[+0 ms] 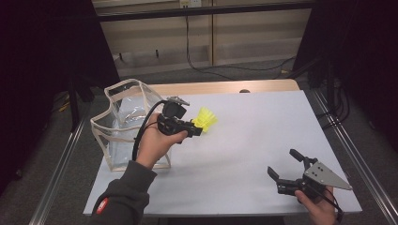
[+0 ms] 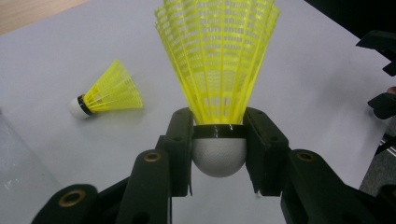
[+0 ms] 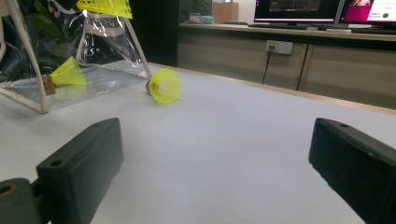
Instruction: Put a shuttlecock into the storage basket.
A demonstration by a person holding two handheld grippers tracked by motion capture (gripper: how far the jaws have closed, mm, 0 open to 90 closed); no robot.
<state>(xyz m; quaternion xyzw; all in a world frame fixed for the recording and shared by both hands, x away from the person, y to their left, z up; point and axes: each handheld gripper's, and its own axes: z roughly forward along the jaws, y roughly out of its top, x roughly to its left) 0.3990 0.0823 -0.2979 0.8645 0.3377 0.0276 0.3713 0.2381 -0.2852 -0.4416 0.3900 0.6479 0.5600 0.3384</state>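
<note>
1. The left gripper (image 2: 219, 140) is clamped on a yellow shuttlecock (image 2: 217, 60). In the left gripper view its jaws press the black band just above the white cork, with the skirt fanning up toward the top of the frame. Keep the squeeze on that firm band and off the plastic skirt, which would likely buckle.

2. In the high view the left gripper (image 1: 195, 127) hangs at centre left, above the worktop (image 1: 263, 136), just right of the clear bag (image 1: 123, 123). The step in hand looks like carrying the shuttlecock into that bag, so the move should run toward the left of the frame.

3. The bag stands at the left edge of the worktop with its cream-edged mouth facing up. Its walls are soft film, so bring the shuttlecock over the rim, not against it, or the bag may fold or slide.

4. Lower it cork first; the heavy end should settle it without a bounce. Let go only once the shuttlecock is well inside the mouth.

5. One shuttlecock already lies inside the bag (image 3: 68, 73), at the left of the right gripper view. Aim beside it so the skirts do not snag.

6. Another shuttlecock (image 3: 164, 85) lies on its side on the worktop just outside the bag. Pass above it so it does not roll.

7. The right gripper (image 1: 285, 171) rests at lower right of the high view, jaws wide apart and holding nothing. It could steady the bag's rim if the bag shifts.
</note>
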